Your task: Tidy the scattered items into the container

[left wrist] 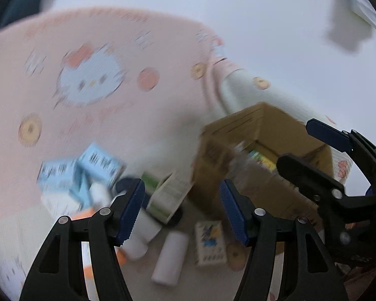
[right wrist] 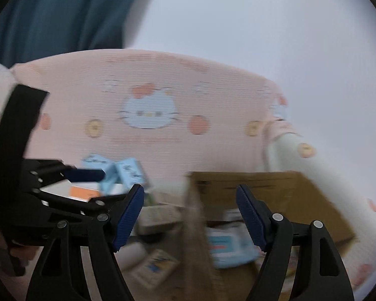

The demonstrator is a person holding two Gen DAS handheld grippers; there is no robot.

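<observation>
An open cardboard box [left wrist: 263, 130] [right wrist: 275, 190] stands on the bedding at the right, with a blue-white pack [right wrist: 230, 248] inside it. Left of it lies a blurred heap: light blue boxes [left wrist: 87, 173] [right wrist: 130, 170], a green-white carton [left wrist: 170, 195], a white cylinder [left wrist: 170, 258], a white bottle [left wrist: 140, 238] and a small card box [left wrist: 210, 243] [right wrist: 155, 266]. My left gripper [left wrist: 183, 213] [right wrist: 112, 185] hangs open over the heap, holding nothing. My right gripper [right wrist: 190, 215] [left wrist: 297, 143] is open and empty at the box's near-left corner.
A pink cover with a cat-face print [left wrist: 90, 80] [right wrist: 150, 113] rises behind the items. A teal curtain [right wrist: 62, 12] and a white wall [left wrist: 263, 25] lie beyond. Cream bedding [left wrist: 248, 87] runs behind the box. Both views are motion-blurred.
</observation>
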